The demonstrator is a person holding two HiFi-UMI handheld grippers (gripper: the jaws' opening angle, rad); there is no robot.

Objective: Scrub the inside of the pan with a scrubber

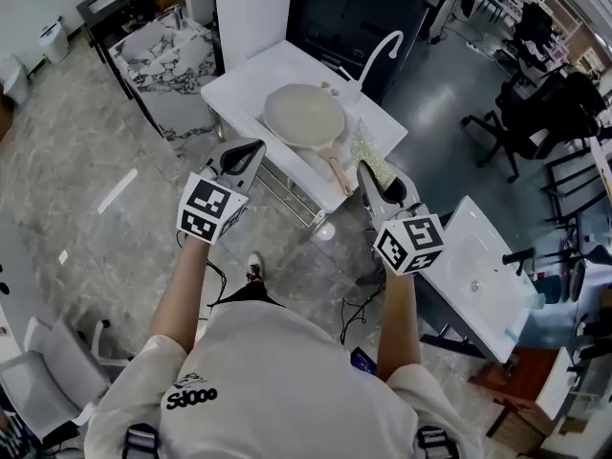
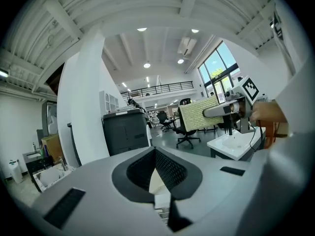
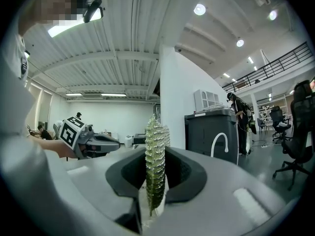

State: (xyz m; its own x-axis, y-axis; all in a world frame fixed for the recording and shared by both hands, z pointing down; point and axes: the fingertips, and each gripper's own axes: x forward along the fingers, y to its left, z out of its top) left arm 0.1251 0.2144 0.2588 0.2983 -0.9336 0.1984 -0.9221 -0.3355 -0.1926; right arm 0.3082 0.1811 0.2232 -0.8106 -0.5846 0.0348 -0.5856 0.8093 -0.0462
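Observation:
A cream pan (image 1: 304,115) with a wooden handle (image 1: 339,173) lies on the white sink table (image 1: 244,84) in the head view. My right gripper (image 1: 365,167) (image 3: 156,157) is shut on a yellow-green mesh scrubber (image 1: 371,153) (image 3: 155,141), held in the air just right of the pan's handle. The left gripper view shows that scrubber (image 2: 199,114) as a flat square. My left gripper (image 1: 251,147) (image 2: 156,151) hangs in front of the table, left of the pan, jaws together with nothing between them. Both grippers point upward, away from the pan.
A white curved faucet (image 1: 381,51) rises behind the pan. A second white basin table (image 1: 478,266) stands to my right, a marbled table (image 1: 167,51) at far left, a dark cabinet (image 1: 354,8) behind, and office chairs (image 1: 521,122) at far right.

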